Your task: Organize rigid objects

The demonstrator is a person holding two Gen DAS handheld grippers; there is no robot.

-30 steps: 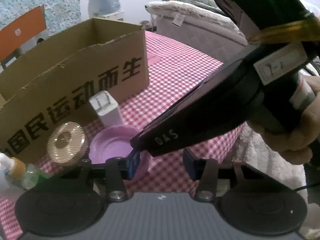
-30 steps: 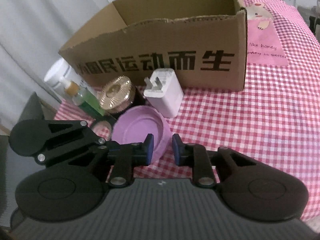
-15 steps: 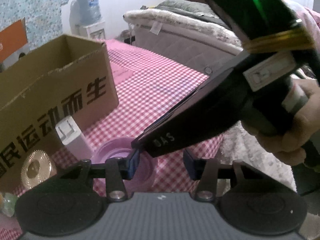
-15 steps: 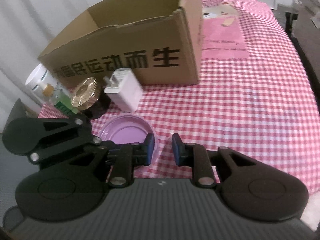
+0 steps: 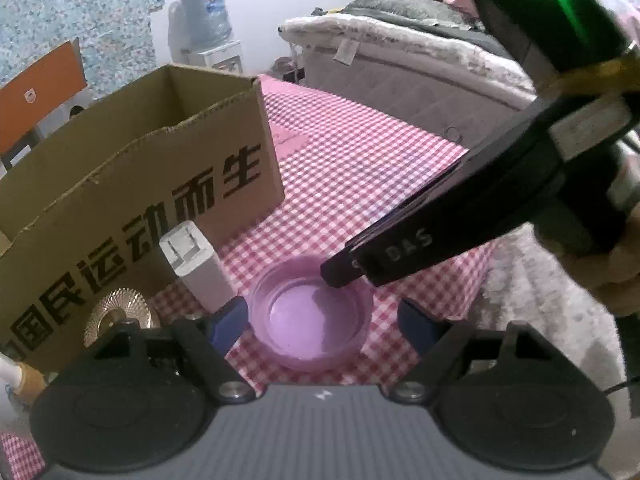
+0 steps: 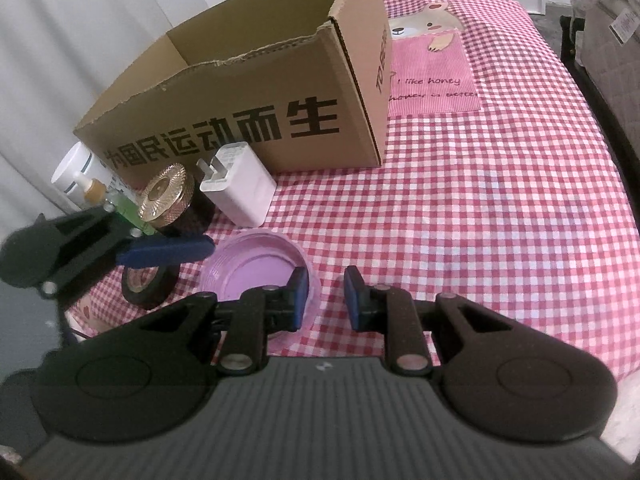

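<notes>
A purple round lid (image 5: pixel 312 320) lies open side up on the pink checked tablecloth, also in the right wrist view (image 6: pixel 256 268). My left gripper (image 5: pixel 322 322) is open wide, its blue pads on either side of the lid without touching it. My right gripper (image 6: pixel 324 296) is open with a narrower gap; its left pad hangs over the lid's near rim. The right gripper's body (image 5: pixel 460 216) reaches in over the lid from the right. An open cardboard box (image 6: pixel 256 100) stands behind, also in the left wrist view (image 5: pixel 132 184).
In front of the box are a white charger (image 6: pixel 240 188), a gold-capped dark jar (image 6: pixel 168 196), a small green bottle (image 6: pixel 116 200), a white tub (image 6: pixel 76 168) and a black tape roll (image 6: pixel 148 280). Open tablecloth (image 6: pixel 480 200) lies to the right. A bed (image 5: pixel 400 60) stands beyond the table.
My left gripper has opened wide and now frames the purple lid. The right gripper has shifted slightly right, so more of the box's right side shows.
</notes>
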